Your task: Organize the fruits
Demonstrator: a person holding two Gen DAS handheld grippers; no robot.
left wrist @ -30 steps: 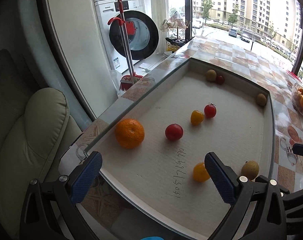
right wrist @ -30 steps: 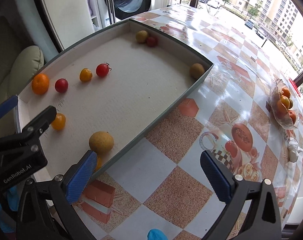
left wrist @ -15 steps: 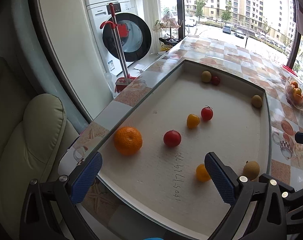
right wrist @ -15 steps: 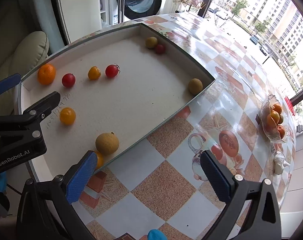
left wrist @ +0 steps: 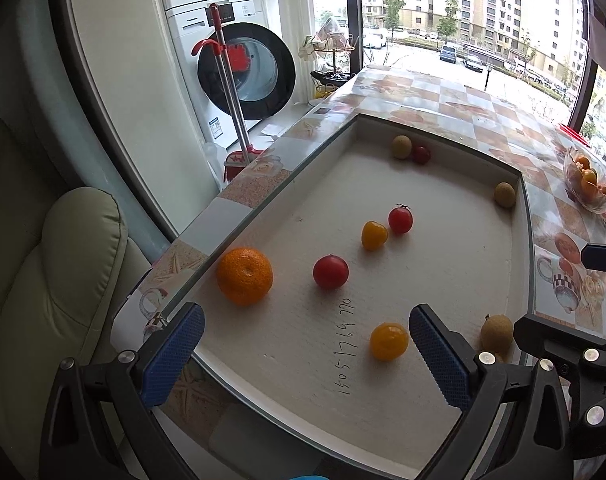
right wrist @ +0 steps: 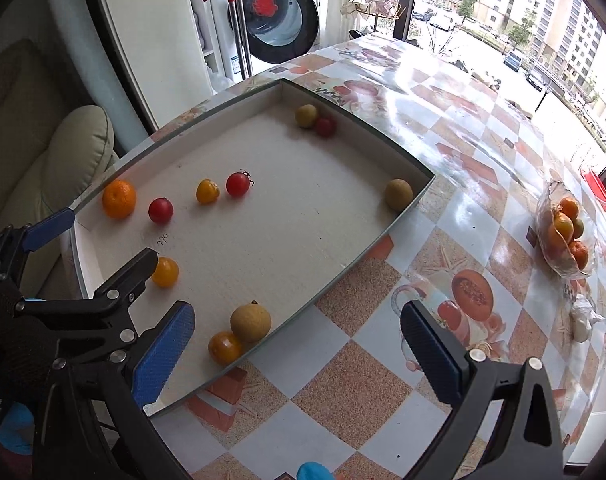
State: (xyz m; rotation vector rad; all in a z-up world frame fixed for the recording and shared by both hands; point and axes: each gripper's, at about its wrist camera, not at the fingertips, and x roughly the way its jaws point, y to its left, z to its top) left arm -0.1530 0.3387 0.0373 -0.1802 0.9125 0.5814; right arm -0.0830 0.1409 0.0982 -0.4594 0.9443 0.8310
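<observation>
A shallow white tray (left wrist: 443, 280) holds loose fruit: an orange (left wrist: 245, 276), two red tomatoes (left wrist: 330, 272), a yellow one (left wrist: 374, 235), another yellow one (left wrist: 389, 341) and a tan round fruit (left wrist: 497, 328). My left gripper (left wrist: 305, 356) hangs open above the tray's near edge, holding nothing. My right gripper (right wrist: 299, 356) is open over the tray's near right corner and the checkered table. The tan fruit (right wrist: 250, 323) and an orange-yellow tomato (right wrist: 224, 347) lie just ahead of its left finger (right wrist: 163, 360). More fruit sits in the tray's far corners (right wrist: 306, 115).
A clear bowl of oranges (right wrist: 565, 232) stands at the table's right side. A cream sofa (left wrist: 63, 280) is left of the table. A washing machine (left wrist: 245, 68) and a red-handled broom (left wrist: 231, 92) stand beyond the far left edge.
Both grippers have drawn back and risen a little, so more of the tray and table shows. Both stayed open, and the fruit has not moved.
</observation>
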